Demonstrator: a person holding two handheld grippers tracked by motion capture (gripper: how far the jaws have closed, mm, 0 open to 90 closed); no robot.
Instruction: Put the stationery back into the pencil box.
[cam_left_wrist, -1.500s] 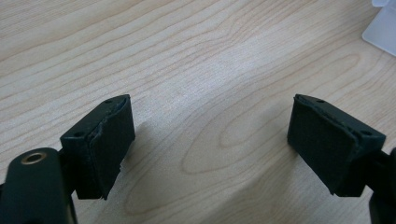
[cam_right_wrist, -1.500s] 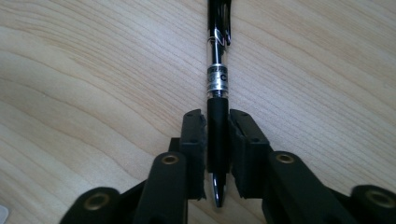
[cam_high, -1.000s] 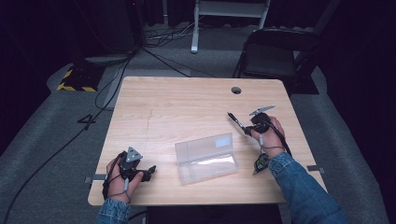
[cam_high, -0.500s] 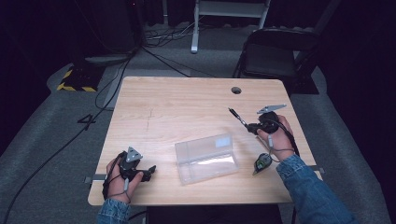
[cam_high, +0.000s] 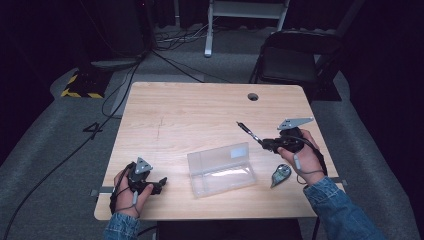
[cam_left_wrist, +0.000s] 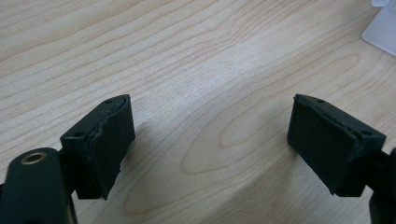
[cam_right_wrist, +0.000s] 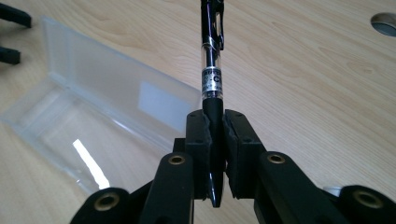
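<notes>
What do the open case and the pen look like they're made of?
Case: likely clear, glossy plastic; the wood grain shows through it and its floor carries a bright glare streak. Pen: probably plastic, with a see-through barrel, black matte grip and shiny black clip.

Table (cam_high: 200, 115) brightly lit – surroundings dark – sharp close-ups.

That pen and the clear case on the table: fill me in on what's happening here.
A person at a wooden table works with a gripper in each hand. The right gripper is shut on a black pen, held above the table just right of the open clear plastic case. The case lies empty, lid folded back. The left gripper rests with its jaws open at the near left corner, holding nothing. A small correction-tape-like item lies by the right hand.
</notes>
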